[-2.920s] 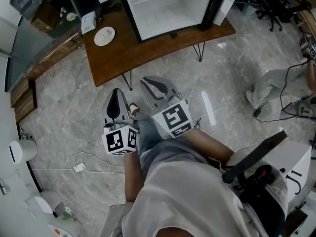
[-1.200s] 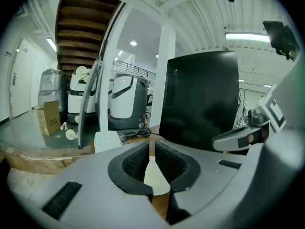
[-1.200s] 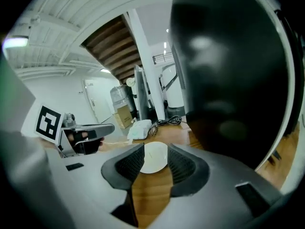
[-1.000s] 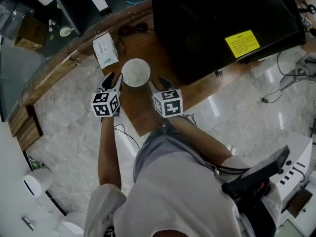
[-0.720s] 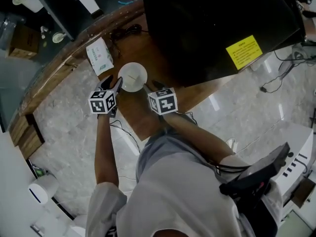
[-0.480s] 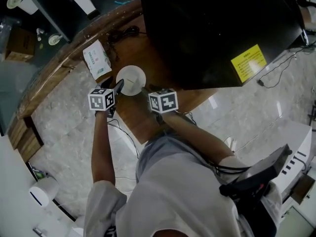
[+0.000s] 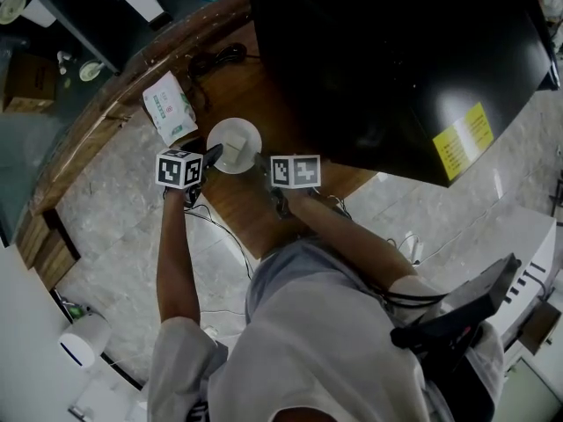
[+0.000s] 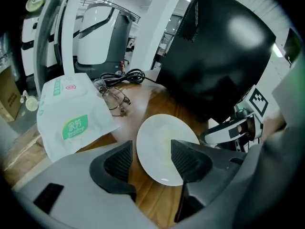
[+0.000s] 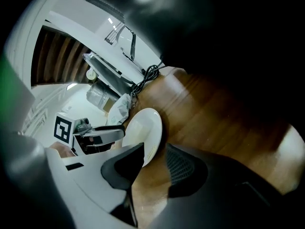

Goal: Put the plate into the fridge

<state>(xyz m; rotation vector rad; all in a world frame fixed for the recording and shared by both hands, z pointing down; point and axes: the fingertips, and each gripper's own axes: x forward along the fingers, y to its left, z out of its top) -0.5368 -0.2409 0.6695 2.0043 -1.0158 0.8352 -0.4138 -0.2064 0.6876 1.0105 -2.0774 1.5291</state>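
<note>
Your plate is lying flat on the wooden table, just in front of the black fridge and not inside it. Your left gripper is at the plate's left edge, tipped downward. Its jaws have just been opening and now stand wide, with the near rim of the plate showing in the gap between them and neither pad pressing on it. In the left gripper view the right-hand jaw overlaps the plate's edge, and bare wood shows beside the other jaw. Your right gripper is at the plate's opposite side. Its jaws are also apart: in the right gripper view the plate's rim sits at the mouth of the gap, one jaw overlaps it, and wood is visible between the pads. Neither claw is holding anything. A white packet with a green label lies on the table just left of the plate. Beyond it are a pair of glasses and a coiled black cable. A yellow sticker is on the fridge.
</note>
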